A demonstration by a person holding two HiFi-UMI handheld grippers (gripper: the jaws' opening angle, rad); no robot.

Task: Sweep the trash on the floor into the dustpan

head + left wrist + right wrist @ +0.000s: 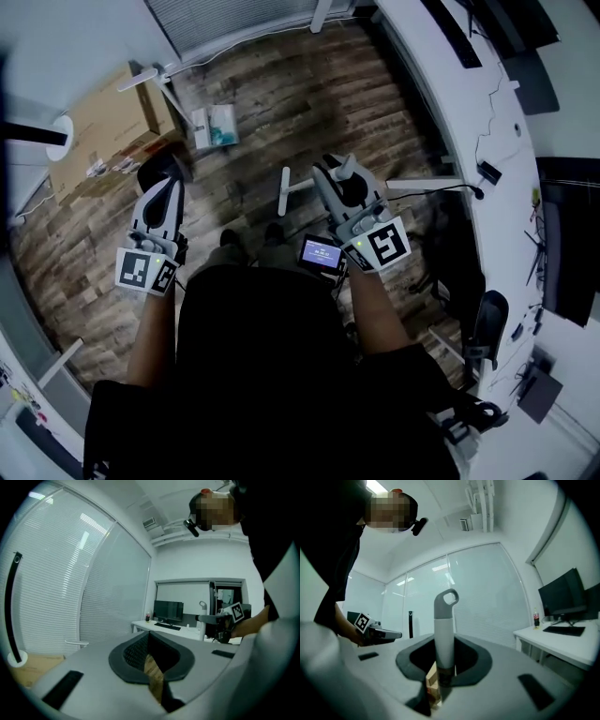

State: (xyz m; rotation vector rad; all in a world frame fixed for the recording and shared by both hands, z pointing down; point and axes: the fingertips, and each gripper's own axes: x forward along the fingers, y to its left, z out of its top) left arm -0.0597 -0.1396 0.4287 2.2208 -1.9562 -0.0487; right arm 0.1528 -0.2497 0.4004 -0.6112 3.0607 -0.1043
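Your right gripper (339, 184) pinched the white plastic handle with a grey loop (444, 634) low on its shaft; it looked stiff and light. Your left gripper (161, 185) was pressed together, empty. A white-and-teal packet (214, 125) lay on the plank floor (281, 98) ahead.

From up here my own dark torso (272, 356) covers the floor (281, 94) right under me. The packet (214, 125) lying near the cardboard box (103, 127) is too small for me to say what it is. The handle (444, 625) clamped in my right tongs (443, 665) runs down behind the jaws, so its lower end is hidden, and the little screen (321, 253) beside them is too small to read.
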